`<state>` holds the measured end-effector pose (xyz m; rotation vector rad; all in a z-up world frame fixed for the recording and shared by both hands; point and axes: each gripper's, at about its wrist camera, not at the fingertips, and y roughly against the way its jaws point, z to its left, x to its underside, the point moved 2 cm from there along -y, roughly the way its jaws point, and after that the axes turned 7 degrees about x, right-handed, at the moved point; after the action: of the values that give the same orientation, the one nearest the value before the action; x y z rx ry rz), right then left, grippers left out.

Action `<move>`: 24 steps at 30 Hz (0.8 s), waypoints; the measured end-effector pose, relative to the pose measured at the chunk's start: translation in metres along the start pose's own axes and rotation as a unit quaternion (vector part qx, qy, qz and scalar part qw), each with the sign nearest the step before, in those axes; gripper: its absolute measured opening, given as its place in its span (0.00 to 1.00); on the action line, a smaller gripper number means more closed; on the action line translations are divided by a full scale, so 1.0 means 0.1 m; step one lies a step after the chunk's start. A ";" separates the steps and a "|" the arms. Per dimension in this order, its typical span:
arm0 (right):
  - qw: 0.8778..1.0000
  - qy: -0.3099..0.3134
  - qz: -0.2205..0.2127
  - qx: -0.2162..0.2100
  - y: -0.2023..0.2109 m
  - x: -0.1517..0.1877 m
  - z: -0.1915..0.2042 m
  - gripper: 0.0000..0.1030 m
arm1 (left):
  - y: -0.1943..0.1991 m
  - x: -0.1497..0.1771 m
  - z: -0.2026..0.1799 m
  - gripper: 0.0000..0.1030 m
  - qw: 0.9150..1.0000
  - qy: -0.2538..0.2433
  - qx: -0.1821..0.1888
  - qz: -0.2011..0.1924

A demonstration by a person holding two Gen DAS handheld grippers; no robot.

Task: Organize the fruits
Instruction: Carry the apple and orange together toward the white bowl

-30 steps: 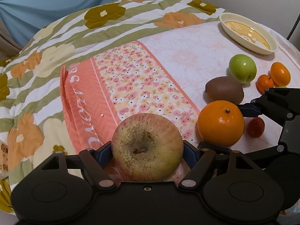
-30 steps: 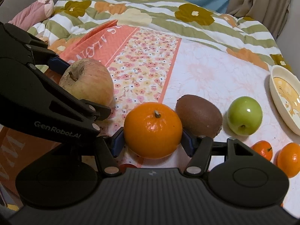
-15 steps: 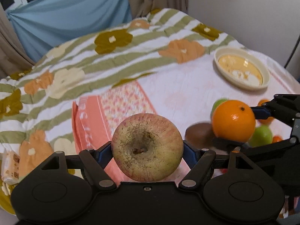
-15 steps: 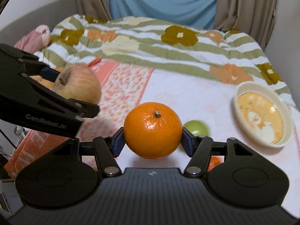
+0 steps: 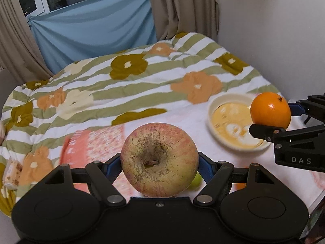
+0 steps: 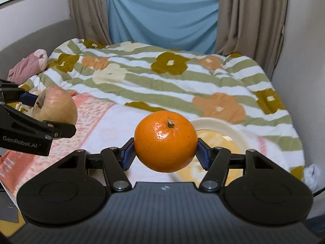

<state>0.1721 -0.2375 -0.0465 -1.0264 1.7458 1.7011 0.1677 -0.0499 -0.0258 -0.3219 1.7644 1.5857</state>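
Note:
My left gripper (image 5: 159, 162) is shut on a large red-yellow apple (image 5: 159, 159) and holds it in the air above the bed. My right gripper (image 6: 165, 155) is shut on a big orange (image 6: 165, 141), also lifted. The orange shows in the left wrist view (image 5: 270, 110) over the near edge of a cream bowl (image 5: 233, 142). The apple shows in the right wrist view (image 6: 55, 105) at the left. The bowl (image 6: 227, 128) lies just behind and below the orange. A green apple (image 5: 196, 181) peeks out under the held apple.
A flowered, striped quilt (image 6: 162, 77) covers the bed. A white and pink cloth (image 5: 178, 120) lies under the bowl. A pink plush (image 6: 28, 65) sits at the far left. Walls and curtains stand close behind. A wrapped snack (image 5: 12, 172) lies at the left edge.
Both grippers have risen off the bed with their fruits and tilted up. The orange has moved toward the bowl. The kiwi and small oranges have dropped out of view.

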 end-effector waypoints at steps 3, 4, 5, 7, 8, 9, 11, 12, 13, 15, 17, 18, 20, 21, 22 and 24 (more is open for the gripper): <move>1.000 0.001 -0.005 0.004 -0.02 -0.02 -0.38 0.74 | -0.12 -0.14 -0.29 0.77 1.000 0.000 0.005 -0.007; 1.000 0.002 -0.005 0.006 -0.04 -0.03 -0.49 0.74 | -0.17 -0.17 -0.36 0.77 1.000 0.000 0.009 -0.008; 1.000 0.005 -0.004 0.011 -0.07 -0.04 -0.63 0.74 | -0.23 -0.22 -0.44 0.77 1.000 0.002 0.013 -0.008; 1.000 0.005 -0.003 0.017 -0.12 -0.05 -0.84 0.74 | -0.36 -0.31 -0.58 0.77 1.000 0.003 0.022 -0.007; 1.000 0.003 -0.001 0.019 -0.17 -0.05 -0.97 0.74 | -0.43 -0.36 -0.66 0.77 1.000 0.000 0.025 -0.005; 1.000 0.000 0.001 0.020 -0.21 -0.05 -1.07 0.74 | -0.51 -0.40 -0.73 0.77 1.000 -0.003 0.028 -0.004; 1.000 -0.007 0.006 0.025 -0.32 -0.05 -1.28 0.74 | -0.68 -0.48 -0.85 0.77 0.999 -0.008 0.036 0.001; 1.000 -0.009 0.011 0.027 -0.39 -0.05 -1.37 0.74 | -0.78 -0.53 -0.91 0.77 0.999 -0.008 0.041 0.004; 0.999 -0.013 0.015 0.028 -0.46 -0.05 -1.46 0.74 | -0.88 -0.57 -0.96 0.77 0.999 -0.009 0.044 0.008; 0.999 -0.020 0.024 0.027 -0.60 -0.03 -1.59 0.74 | -1.09 -0.63 -1.04 0.77 0.999 -0.013 0.048 0.015; 0.999 -0.025 0.030 0.027 -0.75 -0.01 -1.69 0.74 | -1.32 -0.69 -1.11 0.77 0.998 -0.017 0.051 0.023; 0.999 -0.025 0.033 0.027 -0.81 0.00 -1.72 0.74 | -1.42 -0.71 -1.13 0.77 0.998 -0.020 0.053 0.026; 0.999 -0.025 0.039 0.028 -0.95 0.02 -1.77 0.74 | -1.65 -0.73 -1.18 0.77 0.998 -0.025 0.053 0.036; 0.998 -0.025 0.042 0.027 -1.01 0.04 -1.80 0.74 | -1.75 -0.73 -1.20 0.77 0.997 -0.027 0.054 0.042; 0.998 -0.026 0.044 0.026 -1.06 0.05 -1.80 0.74 | -1.86 -0.73 -1.21 0.77 0.997 -0.030 0.055 0.048; 0.998 -0.027 0.049 0.022 -1.16 0.08 -1.81 0.74 | -2.03 -0.73 -1.23 0.77 0.996 -0.038 0.053 0.055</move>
<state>0.2869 -0.4099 -0.1056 -0.8816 1.8176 1.7235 0.3028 -0.2276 -0.1342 -0.1155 1.8264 1.5519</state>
